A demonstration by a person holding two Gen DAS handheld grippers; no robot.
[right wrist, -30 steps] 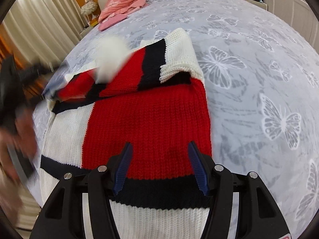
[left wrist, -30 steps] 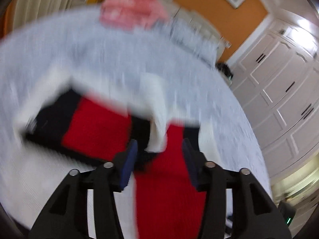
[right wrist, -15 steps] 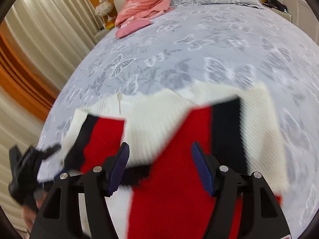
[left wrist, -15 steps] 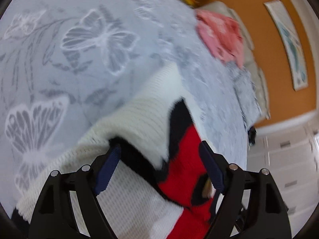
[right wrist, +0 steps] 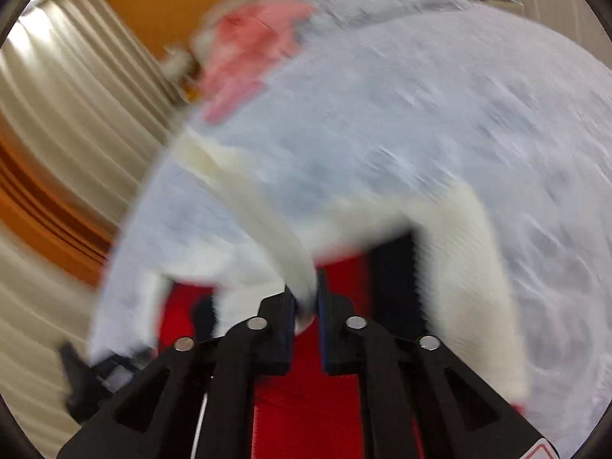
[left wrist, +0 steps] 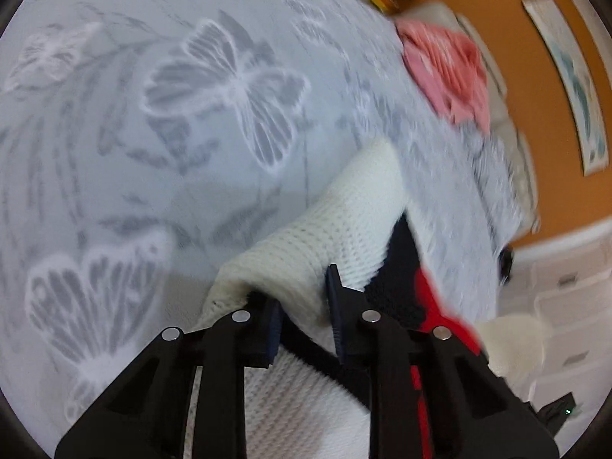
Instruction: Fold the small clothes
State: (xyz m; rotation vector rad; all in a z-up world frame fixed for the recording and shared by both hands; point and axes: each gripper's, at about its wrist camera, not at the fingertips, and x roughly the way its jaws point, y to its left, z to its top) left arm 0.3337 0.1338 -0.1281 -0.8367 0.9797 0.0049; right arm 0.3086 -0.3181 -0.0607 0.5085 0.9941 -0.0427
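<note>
A knitted sweater (left wrist: 336, 229) in white, red and black lies on a grey bedspread with white butterflies (left wrist: 160, 122). My left gripper (left wrist: 304, 310) is shut on a bunched white edge of the sweater. In the blurred right wrist view the sweater (right wrist: 390, 275) spreads below my right gripper (right wrist: 305, 302), which is shut on a white fold of it. The other gripper (right wrist: 99, 378) shows as a dark blur at the lower left there.
A pink garment (left wrist: 447, 72) lies at the far end of the bed by grey pillows (left wrist: 508, 176); it also shows in the right wrist view (right wrist: 252, 53). Curtains (right wrist: 65, 114) hang at the left, white cupboards (left wrist: 566, 287) stand at the right.
Both grippers were open over the sweater; both have now closed on its white knit. The right view has swung and blurred.
</note>
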